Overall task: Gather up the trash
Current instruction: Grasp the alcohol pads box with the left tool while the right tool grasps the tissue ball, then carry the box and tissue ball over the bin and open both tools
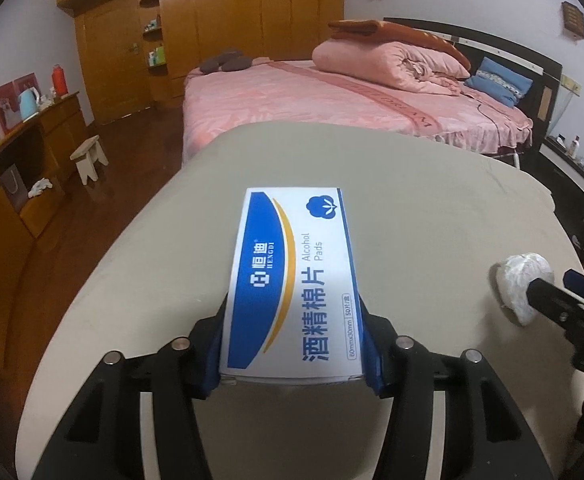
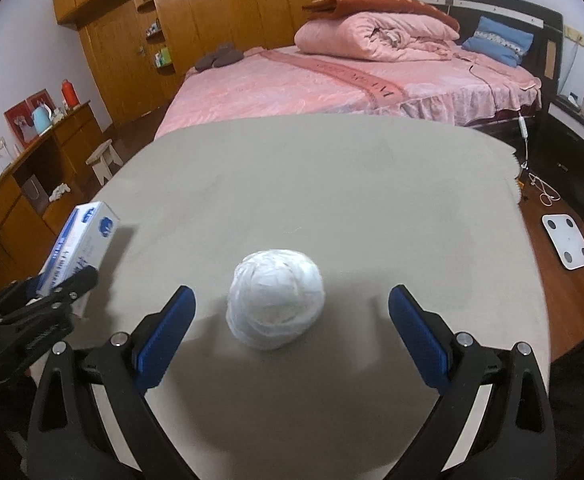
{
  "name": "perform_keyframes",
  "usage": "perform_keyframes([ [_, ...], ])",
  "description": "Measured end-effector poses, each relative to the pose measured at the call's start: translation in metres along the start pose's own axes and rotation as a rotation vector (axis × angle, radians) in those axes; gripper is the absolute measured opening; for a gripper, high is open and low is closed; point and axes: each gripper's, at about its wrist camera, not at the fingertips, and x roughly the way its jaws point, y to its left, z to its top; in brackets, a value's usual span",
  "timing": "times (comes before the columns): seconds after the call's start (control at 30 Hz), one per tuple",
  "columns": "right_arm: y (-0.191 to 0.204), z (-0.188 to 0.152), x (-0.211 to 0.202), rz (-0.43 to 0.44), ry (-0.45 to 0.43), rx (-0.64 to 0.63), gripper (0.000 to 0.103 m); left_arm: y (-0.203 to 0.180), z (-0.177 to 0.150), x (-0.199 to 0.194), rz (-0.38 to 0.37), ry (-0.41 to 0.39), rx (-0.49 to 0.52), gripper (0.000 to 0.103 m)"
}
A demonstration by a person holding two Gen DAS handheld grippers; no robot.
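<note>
Left gripper [image 1: 293,360]: jaws pinched on the near end of the alcohol pads box [image 1: 292,284]; box stuck forward, lifted off the desk judging by its shadow in the right wrist view
Right gripper [image 2: 290,336]: jaws spread wide, one on either side of the white wad [image 2: 276,298], neither blue pad touching it
White wad: a crumpled ball of plastic or tissue, resting on the desk near its front edge, to the right of the box and apart from it
Step in hand: likely closing on the wad; best to keep the ball centred between the jaws, lower until the pads reached its widest part, then squeeze gently; a soft, light ball could roll or squirt out if caught off-centre
Desk [image 2: 331,184]: beige cloth cover, smooth; only the wad lay on it
Room: pink bed [image 2: 311,88] behind the desk with a rolled quilt; wooden wardrobe [image 2: 220,16] along the far wall; small stool [image 2: 104,160] and low cabinet to the left; white scale [image 2: 566,246] on the floor to the right
</note>
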Motion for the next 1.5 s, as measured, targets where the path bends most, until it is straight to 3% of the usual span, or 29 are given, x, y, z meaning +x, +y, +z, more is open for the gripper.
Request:
perform_keyframes([
  [0.2,0.009,0.001,0.018,0.011,0.062,-0.004,0.07,0.008,0.001,0.002,0.007,0.0,-0.012,0.054],
  [0.33,0.014,0.0,0.018,0.036,0.066,-0.02,0.042,0.008,0.001,0.003,0.006,0.001,-0.01,0.054],
  [0.43,0.015,0.001,0.017,0.052,0.069,-0.028,0.036,0.008,0.0,0.002,0.002,0.002,-0.012,0.054],
  [1.0,-0.003,0.006,-0.035,0.078,-0.006,0.009,0.036,-0.014,0.004,-0.032,-0.016,-0.045,0.021,0.054],
  [1.5,-0.031,0.007,-0.14,0.069,-0.138,0.018,0.036,-0.071,0.013,-0.109,-0.094,-0.12,0.077,0.054],
])
